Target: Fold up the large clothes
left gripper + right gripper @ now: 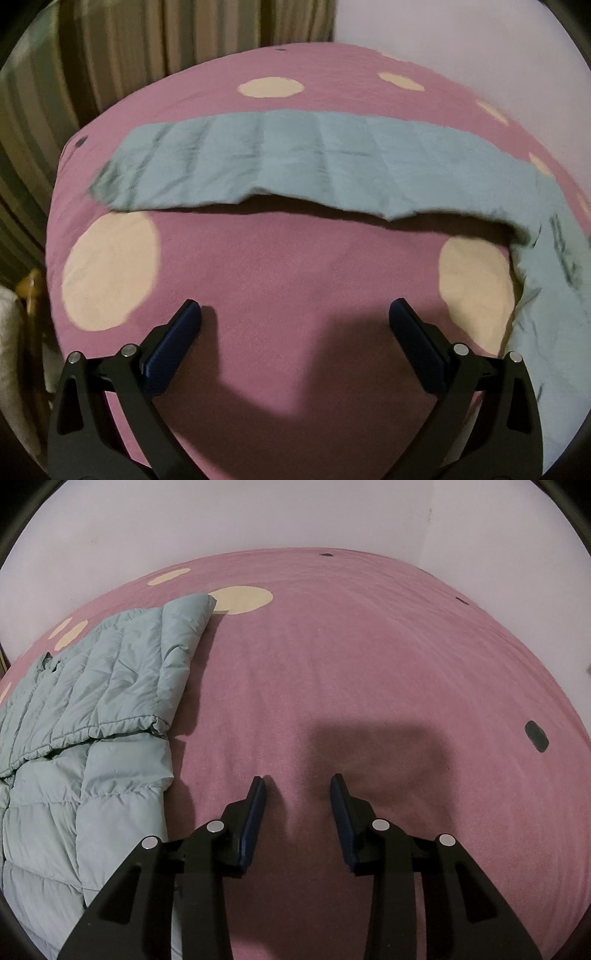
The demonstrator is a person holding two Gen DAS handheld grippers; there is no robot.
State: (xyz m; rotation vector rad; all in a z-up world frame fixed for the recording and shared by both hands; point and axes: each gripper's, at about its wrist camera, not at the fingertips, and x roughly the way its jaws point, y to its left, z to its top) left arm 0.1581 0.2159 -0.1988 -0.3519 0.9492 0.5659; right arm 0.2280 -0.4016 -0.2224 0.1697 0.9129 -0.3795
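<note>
Pink dotted bedcover (351, 672) under plain wall (258, 513) and curtains (166, 29); left claw (295, 314) wide, right claw (298, 781) opening, both empty.

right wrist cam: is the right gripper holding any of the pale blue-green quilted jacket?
No: the right gripper has only pink polka-dot bedspread between its open fingers, and the pale blue-green quilted jacket lies apart, off to its left.
</note>
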